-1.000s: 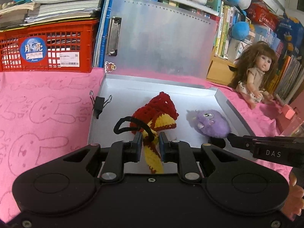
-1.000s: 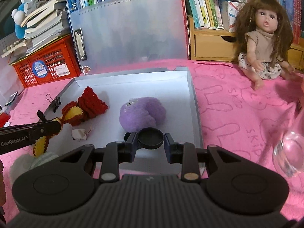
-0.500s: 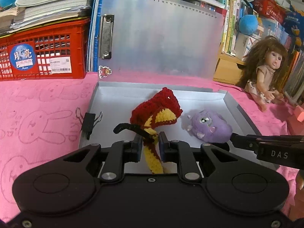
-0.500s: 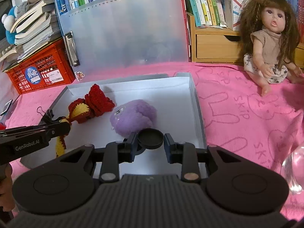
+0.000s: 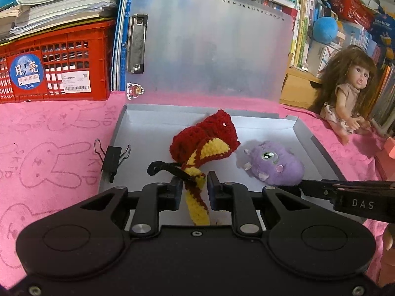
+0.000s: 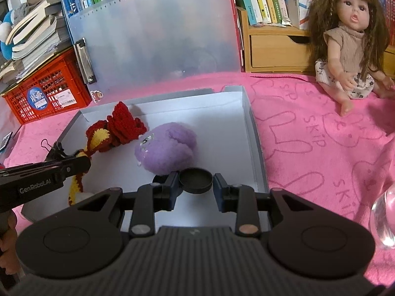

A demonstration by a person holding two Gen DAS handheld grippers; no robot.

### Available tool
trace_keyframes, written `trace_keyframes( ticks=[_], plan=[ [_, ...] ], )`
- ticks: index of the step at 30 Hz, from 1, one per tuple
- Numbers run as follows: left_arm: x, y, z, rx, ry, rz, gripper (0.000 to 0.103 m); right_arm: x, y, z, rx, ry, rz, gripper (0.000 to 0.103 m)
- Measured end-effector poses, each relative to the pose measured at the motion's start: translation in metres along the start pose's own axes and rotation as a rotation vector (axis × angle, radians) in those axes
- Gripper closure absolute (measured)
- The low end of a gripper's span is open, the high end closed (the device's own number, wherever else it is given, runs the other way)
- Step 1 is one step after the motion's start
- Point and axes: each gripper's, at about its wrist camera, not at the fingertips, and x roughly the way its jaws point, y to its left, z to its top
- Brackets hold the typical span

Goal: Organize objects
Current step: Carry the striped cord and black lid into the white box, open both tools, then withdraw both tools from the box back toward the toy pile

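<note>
A shallow grey tray (image 5: 118, 133) (image 6: 254, 133) lies on the pink cloth. In it lie a red and yellow crocheted toy (image 5: 207, 140) (image 6: 118, 125) and a purple plush (image 5: 271, 162) (image 6: 167, 150). My left gripper (image 5: 195, 185) is shut on the toy's yellow tail with its black cord, low over the tray's near edge. My right gripper (image 6: 196, 185) is shut on a small round black lid (image 6: 196, 180) over the tray, just in front of the purple plush.
A black binder clip (image 5: 112, 157) sits on the tray's left rim. A frosted clipboard (image 5: 209, 44) stands behind the tray. A red crate (image 5: 54, 66) stands at back left, a doll (image 6: 353, 42) sits at right, and a glass object (image 6: 385, 219) is at the far right.
Both grippers have moved forward over the tray. The crocheted toy has been dragged further in with the left gripper. The right gripper still holds the lid.
</note>
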Motion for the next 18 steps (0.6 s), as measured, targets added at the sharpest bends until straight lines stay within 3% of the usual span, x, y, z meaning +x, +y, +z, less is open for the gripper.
trace_keyframes(
  ticks=[2, 4, 18],
  plan=[
    [-0.003, 0.0, 0.001, 0.0, -0.007, -0.004, 0.074, -0.002, 0.0, 0.0, 0.005, -0.006, 0.004, 0.05],
    [-0.007, -0.001, 0.002, -0.002, -0.017, -0.003, 0.061, -0.005, 0.0, 0.0, 0.006, -0.012, 0.013, 0.048],
    [-0.056, -0.008, -0.001, 0.036, -0.075, -0.018, 0.04, -0.048, 0.01, -0.005, -0.059, -0.1, 0.014, 0.036]
  ],
)
